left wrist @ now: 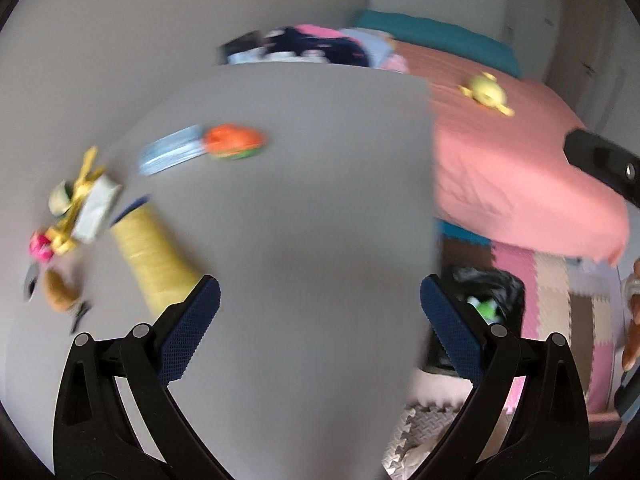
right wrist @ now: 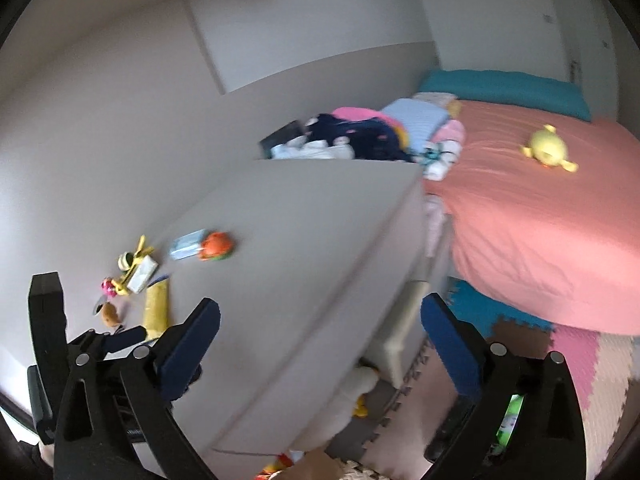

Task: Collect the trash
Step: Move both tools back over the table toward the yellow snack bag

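Note:
A grey table (left wrist: pixel 312 208) carries clutter along its left side: a yellow tube-shaped packet (left wrist: pixel 154 252), a blue wrapper (left wrist: pixel 172 154), an orange and green toy (left wrist: pixel 234 142), a white crumpled packet (left wrist: pixel 98 208) and small toys. My left gripper (left wrist: pixel 320 300) is open and empty above the table's near part. A black-lined trash bin (left wrist: pixel 492 300) stands on the floor right of the table. My right gripper (right wrist: pixel 320 324) is open and empty over the table's right edge (right wrist: pixel 400 264). The same clutter shows in the right wrist view, with the yellow packet (right wrist: pixel 156 308) and the orange toy (right wrist: pixel 216 246).
A bed with a salmon-pink cover (right wrist: pixel 540 216) and a yellow plush toy (right wrist: pixel 546 152) stands to the right. Folded clothes (right wrist: pixel 368 136) lie beyond the table. Coloured foam mats (right wrist: pixel 580 360) cover the floor. A white plush toy (right wrist: pixel 356 388) lies beside the table.

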A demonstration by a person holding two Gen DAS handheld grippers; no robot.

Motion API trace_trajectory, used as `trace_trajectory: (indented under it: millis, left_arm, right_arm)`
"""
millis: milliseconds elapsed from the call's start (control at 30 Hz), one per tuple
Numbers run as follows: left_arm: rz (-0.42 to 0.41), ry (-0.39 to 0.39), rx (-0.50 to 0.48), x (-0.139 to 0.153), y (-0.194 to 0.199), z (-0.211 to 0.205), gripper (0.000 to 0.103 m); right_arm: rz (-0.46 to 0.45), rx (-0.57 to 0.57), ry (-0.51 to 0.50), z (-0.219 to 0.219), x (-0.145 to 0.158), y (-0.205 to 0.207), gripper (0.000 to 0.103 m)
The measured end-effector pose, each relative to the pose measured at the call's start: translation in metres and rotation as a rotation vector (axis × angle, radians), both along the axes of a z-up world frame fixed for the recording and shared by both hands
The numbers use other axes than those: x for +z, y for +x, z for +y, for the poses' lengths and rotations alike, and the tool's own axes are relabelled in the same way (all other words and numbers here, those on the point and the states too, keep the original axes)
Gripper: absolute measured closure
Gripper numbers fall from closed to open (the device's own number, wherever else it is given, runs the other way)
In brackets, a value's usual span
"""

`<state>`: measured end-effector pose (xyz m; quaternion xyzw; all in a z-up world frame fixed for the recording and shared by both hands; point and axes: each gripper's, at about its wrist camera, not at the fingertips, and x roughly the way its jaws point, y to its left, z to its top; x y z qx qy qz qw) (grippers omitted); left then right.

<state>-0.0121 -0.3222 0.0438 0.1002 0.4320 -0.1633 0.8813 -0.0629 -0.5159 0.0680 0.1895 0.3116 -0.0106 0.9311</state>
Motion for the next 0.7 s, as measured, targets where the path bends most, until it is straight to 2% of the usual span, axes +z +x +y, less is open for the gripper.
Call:
trace_trajectory:
  millis: [200,300,567,700]
  left_arm:
    - [0.000,-0.013,0.152,0.001,0.015,0.076,0.006]
    - [0.007,-0.008,0.273,-0.001,0.025,0.118,0.006]
    - [0.028,-0.017,0.444,-0.012,0.043,0.198,0.006]
    - [0.040,-0.003,0.462,-0.020,0.047,0.212,0.006]
  right_arm:
    - [-0.024,0.092,-0.042,0.067,0.003,0.036,0.003]
    - [-0.013,0.148,-0.067,0.099,0.003,0.051,0.003]
    - [0.082,0.309,-0.172,0.187,-0.013,0.095,0.003]
    - [0.166,0.355,-0.212,0.223,-0.023,0.125,0.012]
